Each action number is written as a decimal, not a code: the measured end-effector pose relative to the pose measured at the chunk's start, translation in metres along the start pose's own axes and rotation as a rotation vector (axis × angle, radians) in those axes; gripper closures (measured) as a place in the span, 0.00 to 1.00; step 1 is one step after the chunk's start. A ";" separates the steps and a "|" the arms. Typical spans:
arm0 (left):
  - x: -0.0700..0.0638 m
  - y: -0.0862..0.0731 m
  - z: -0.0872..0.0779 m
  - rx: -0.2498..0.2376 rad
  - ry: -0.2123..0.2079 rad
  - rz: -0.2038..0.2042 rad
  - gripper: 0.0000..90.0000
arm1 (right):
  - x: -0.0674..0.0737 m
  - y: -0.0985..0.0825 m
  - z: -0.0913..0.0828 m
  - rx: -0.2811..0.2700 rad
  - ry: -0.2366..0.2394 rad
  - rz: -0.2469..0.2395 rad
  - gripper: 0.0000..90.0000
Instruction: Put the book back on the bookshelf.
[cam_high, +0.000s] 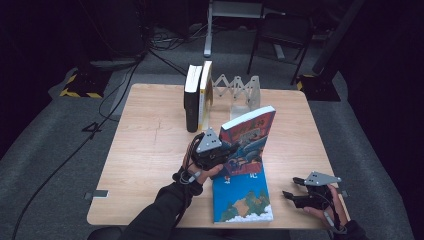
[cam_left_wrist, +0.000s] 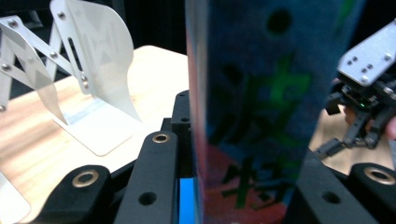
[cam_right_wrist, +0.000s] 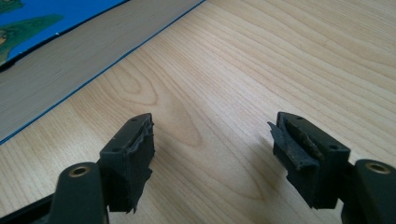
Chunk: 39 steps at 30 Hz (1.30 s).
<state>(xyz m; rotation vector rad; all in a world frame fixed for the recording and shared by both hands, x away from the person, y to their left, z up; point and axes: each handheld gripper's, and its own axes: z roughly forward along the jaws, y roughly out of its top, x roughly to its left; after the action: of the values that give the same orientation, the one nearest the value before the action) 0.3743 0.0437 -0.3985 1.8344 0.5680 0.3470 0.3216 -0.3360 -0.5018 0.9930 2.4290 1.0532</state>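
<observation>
The left tongs (cam_high: 231, 152) are pinching the upright book (cam_high: 248, 140), standing it on the bench (cam_high: 150, 150) at the far end of a flat book (cam_high: 242, 200). The right tongs (cam_high: 292, 189) are hanging spread and empty just beside that flat book.

Four books are on the bench (cam_high: 150, 150): two standing books (cam_high: 197, 97) side by side at twelve o'clock, one upright picture book (cam_high: 248, 142) at the centre, and one flat blue book (cam_high: 242, 200) at six o'clock. There is one expanding metal bookend rack (cam_high: 240, 90), at one o'clock. Two claws count: a left claw (cam_high: 227, 156) and a right claw (cam_high: 292, 189).
</observation>
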 end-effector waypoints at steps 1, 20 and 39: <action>0.001 0.003 0.001 -0.002 0.008 0.007 0.82 | 0.000 0.000 0.000 0.000 0.000 0.000 0.32; 0.046 0.027 -0.004 -0.041 0.224 0.019 0.82 | -0.002 -0.001 0.000 -0.007 0.006 0.000 0.32; 0.084 0.042 0.037 -0.073 0.467 -0.013 0.82 | -0.004 -0.002 -0.001 -0.011 0.016 -0.008 0.32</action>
<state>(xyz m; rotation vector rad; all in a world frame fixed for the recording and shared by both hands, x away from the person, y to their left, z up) 0.4725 0.0490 -0.3746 1.6820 0.8727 0.7883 0.3231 -0.3397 -0.5027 0.9736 2.4353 1.0753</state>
